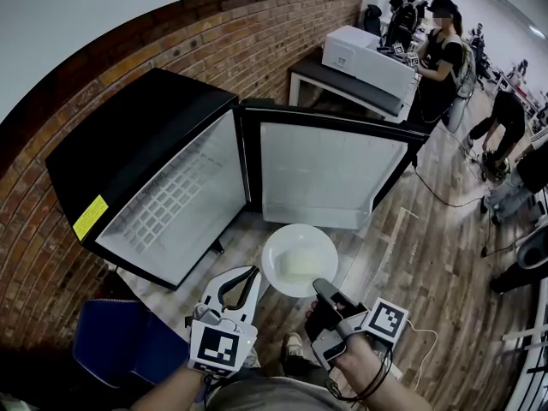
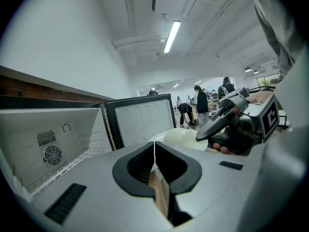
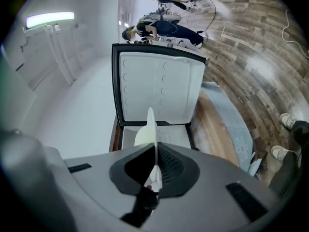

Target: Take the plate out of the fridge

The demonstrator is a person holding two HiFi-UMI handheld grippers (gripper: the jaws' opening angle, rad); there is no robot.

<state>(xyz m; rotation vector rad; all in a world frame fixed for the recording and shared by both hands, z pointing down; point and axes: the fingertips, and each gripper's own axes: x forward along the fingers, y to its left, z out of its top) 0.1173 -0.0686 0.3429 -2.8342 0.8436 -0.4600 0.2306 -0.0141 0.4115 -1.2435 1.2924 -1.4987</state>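
Observation:
A round white plate point(image 1: 300, 259) hangs level over the wood floor, just in front of the open black fridge point(image 1: 137, 144). My right gripper point(image 1: 321, 287) is shut on the plate's near rim. In the right gripper view the plate point(image 3: 150, 127) shows edge-on, pinched between the jaws of that gripper point(image 3: 155, 163). My left gripper point(image 1: 254, 274) sits left of the plate, apart from it, its jaws closed together on nothing. From the left gripper point(image 2: 154, 153) I see the plate point(image 2: 181, 138) and the right gripper point(image 2: 231, 124) beyond. The fridge door point(image 1: 330, 174) stands wide open.
A brick wall runs behind the fridge. A white box point(image 1: 368, 58) rests on a dark table at the back right, with several people standing near it. Cables point(image 1: 445, 199) trail over the wood floor. A blue seat point(image 1: 120, 341) is at lower left, and my shoe point(image 1: 294, 345) is below the plate.

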